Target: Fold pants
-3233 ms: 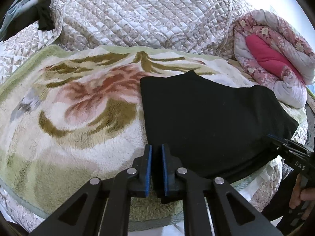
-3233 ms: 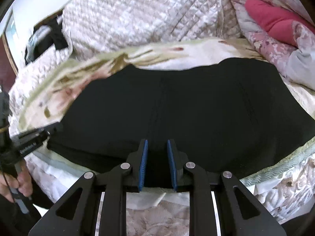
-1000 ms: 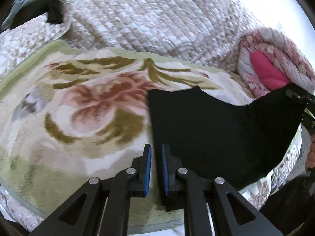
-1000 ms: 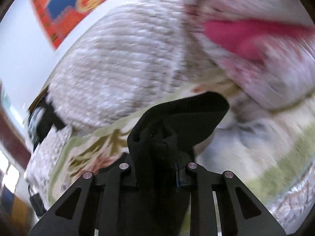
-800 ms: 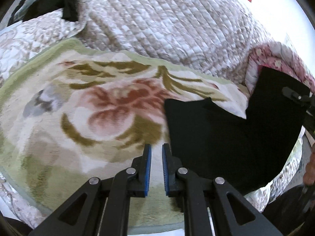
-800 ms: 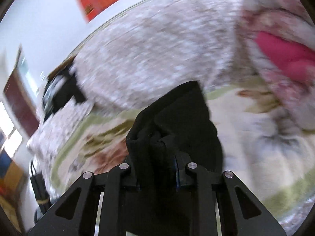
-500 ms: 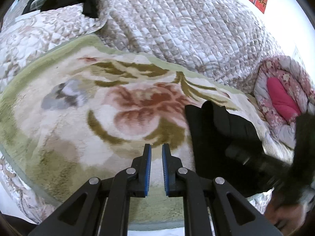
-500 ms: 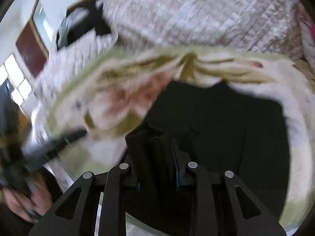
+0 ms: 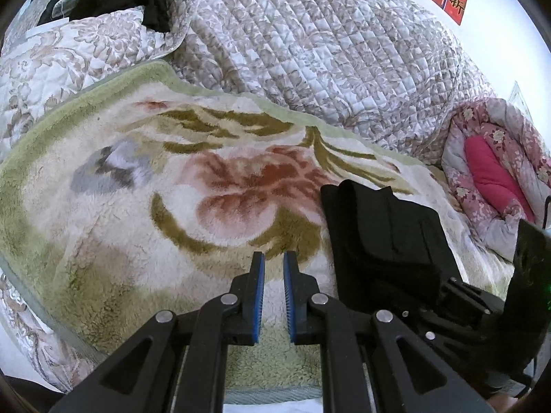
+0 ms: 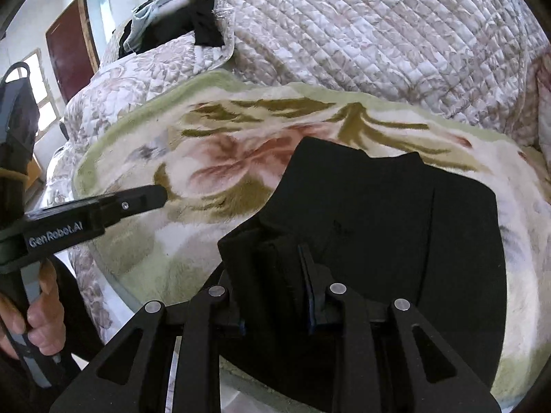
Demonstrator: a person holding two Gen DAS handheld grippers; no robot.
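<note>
Two grippers: right gripper [image 10: 275, 272] clamps bunched pants [image 10: 396, 213] near the blanket's [image 9: 137, 227] front edge; left gripper [image 9: 273, 268], jaws narrow, holds nothing.

The pants [image 10: 385, 206] are plain black and lie folded over on the flowered blanket [image 10: 213, 158] that covers the bed, toward its near right part. The upper layer is doubled back over the lower one, its edges not lined up, with a seam running across the top. A small peak of cloth sticks out at the far edge. At the near edge a bunched fold of the cloth is pinched between the fingers [image 10: 306, 265] of the right gripper [image 10: 272, 275].

In the left view the pants [image 9: 382, 241] show as a narrow stacked bundle.
</note>
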